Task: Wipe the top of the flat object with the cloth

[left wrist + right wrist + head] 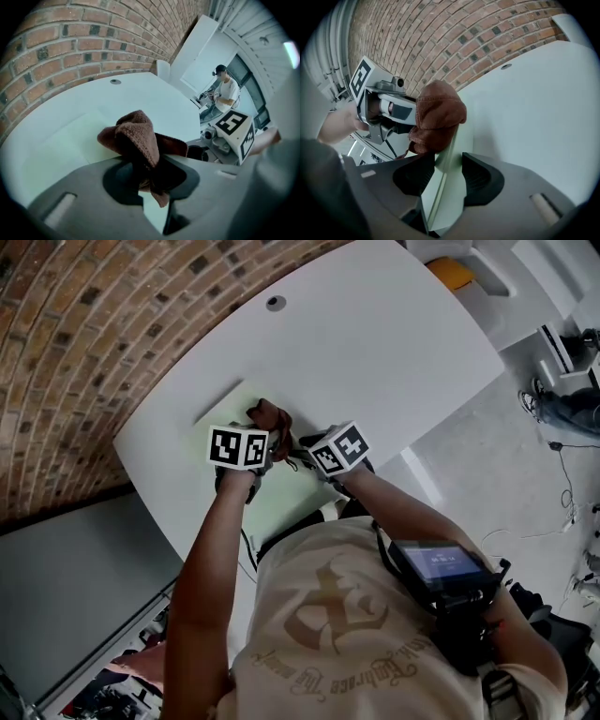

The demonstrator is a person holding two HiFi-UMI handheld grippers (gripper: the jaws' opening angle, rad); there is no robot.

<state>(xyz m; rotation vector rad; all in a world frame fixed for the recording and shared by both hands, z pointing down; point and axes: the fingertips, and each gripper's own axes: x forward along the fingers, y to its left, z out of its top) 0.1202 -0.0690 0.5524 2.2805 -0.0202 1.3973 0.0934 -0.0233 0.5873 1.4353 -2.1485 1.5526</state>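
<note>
The cloth [138, 140] is brown terry, thick and nubbly, bunched into a soft peaked lump. The left gripper [150, 178] is clamped on its lower folds, and a loose tail hangs down through the gap between the jaws. The board [234, 404] is a thin, flat, pale greenish rectangle with straight edges and a smooth matt face. It lies on the round-cornered white table [394, 343], near the table's edge on the person's side, and the cloth sits over its middle. The right gripper [445, 173] has its ribbed dark pads set wide apart. The board's thin near edge runs up through the gap, and neither pad can be seen pressing on it. The two grippers are close together, just beside each other at the board's near side. Beyond the board the tabletop is smooth and open up to a small round grommet [275, 303]. A rough brick wall [84, 343] curves along the table's left side. In the head view the arms and marker cubes cover the board's near part. No view shows clearly whether the cloth's underside touches the board.
</note>
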